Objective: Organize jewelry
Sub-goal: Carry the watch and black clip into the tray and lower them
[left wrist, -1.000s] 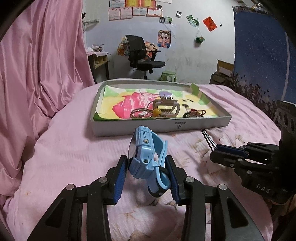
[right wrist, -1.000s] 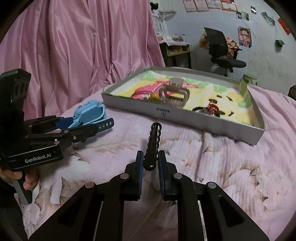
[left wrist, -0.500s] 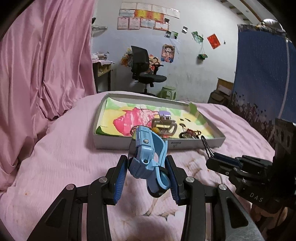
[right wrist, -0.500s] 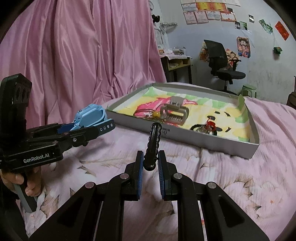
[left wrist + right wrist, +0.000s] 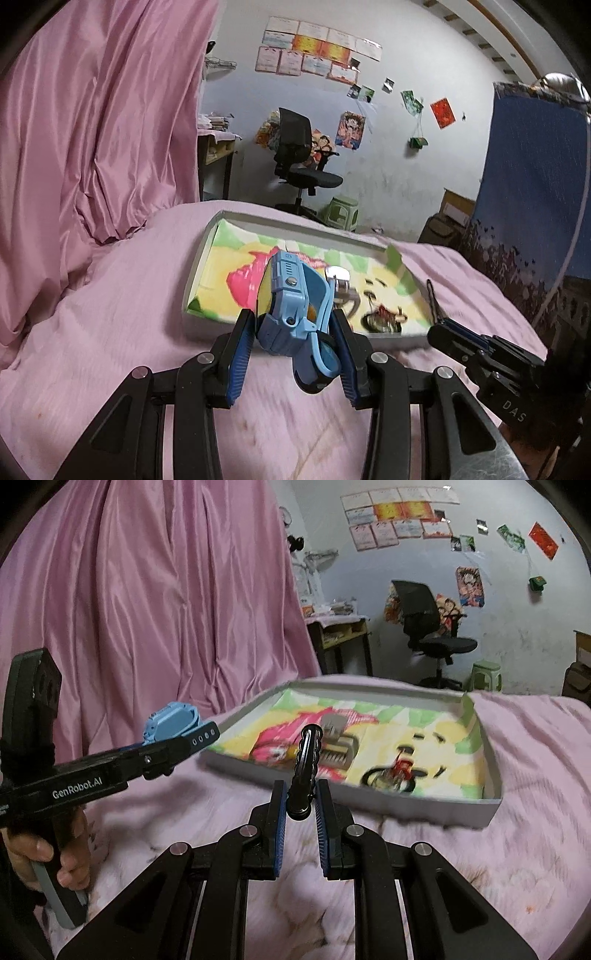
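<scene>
- Your left gripper (image 5: 293,345) is clenched on one blue watch (image 5: 291,314); both blue pads press its sides, the case upright, the strap looping down toward the camera. It hangs above the pink bedspread (image 5: 110,317), just short of the near wall of the tray (image 5: 207,258).
- Your right gripper (image 5: 300,805) is clamped on one black wavy hair clip (image 5: 306,768), which stands nearly upright between the pads. It too sits on the near side of the tray, above the bedspread.
- One tray, shallow and grey-walled, with a bright printed liner, lies on the bedspread.
- Inside the tray you can count two clear items: one grey claw clip (image 5: 334,747) near the middle, and one dark bracelet with a red piece (image 5: 397,771) to its right. Motion blur hides anything smaller.
- Beyond the tray: one black office chair (image 5: 430,635) and one green stool (image 5: 485,675).
</scene>
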`<state>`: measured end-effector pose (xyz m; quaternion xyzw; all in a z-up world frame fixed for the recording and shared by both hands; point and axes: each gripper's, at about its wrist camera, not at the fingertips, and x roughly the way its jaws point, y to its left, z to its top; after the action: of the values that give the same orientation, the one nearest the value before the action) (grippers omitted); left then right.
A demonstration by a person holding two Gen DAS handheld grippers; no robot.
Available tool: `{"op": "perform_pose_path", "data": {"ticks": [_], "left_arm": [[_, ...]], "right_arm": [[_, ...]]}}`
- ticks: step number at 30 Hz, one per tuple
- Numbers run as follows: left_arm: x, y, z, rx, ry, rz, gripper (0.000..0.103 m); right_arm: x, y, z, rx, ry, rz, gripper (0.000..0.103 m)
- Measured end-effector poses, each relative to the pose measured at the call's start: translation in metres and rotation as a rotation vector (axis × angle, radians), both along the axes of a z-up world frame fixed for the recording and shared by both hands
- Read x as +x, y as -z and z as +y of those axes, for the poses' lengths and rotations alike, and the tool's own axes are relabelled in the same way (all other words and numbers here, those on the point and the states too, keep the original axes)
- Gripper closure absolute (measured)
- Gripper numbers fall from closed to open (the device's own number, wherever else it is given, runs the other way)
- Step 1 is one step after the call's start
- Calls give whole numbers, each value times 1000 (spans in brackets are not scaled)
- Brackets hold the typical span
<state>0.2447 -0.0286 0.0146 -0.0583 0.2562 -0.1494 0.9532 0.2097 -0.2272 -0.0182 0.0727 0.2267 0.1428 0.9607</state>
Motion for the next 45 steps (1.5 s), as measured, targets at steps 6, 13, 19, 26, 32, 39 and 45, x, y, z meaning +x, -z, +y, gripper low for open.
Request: {"op": "perform_pose_path", "data": {"ticks": [6, 13, 19, 26, 32, 39, 45], "left_arm": [[35, 0, -4, -25, -41, 38, 64], [69, 12, -3, -18, -76, 133, 63], [93, 24, 2, 11, -91, 235, 63], [104, 34, 4, 26, -92, 281, 63], [107, 37, -1, 65, -82, 293, 61], [107, 39, -8, 130, -79, 293, 57], [107, 40, -10, 151, -76, 293, 55]], "right_arm": [[24, -13, -12, 6, 64, -47, 89], [57, -16, -15, -17, 93, -40, 89], [83, -5, -8, -49, 98, 34, 89], [103, 10, -9, -60, 107, 152, 89], [111, 22, -10, -63, 105, 212, 89], [114, 26, -8, -77, 102, 250, 89], [117, 29, -8, -80, 103, 279, 89]]}}
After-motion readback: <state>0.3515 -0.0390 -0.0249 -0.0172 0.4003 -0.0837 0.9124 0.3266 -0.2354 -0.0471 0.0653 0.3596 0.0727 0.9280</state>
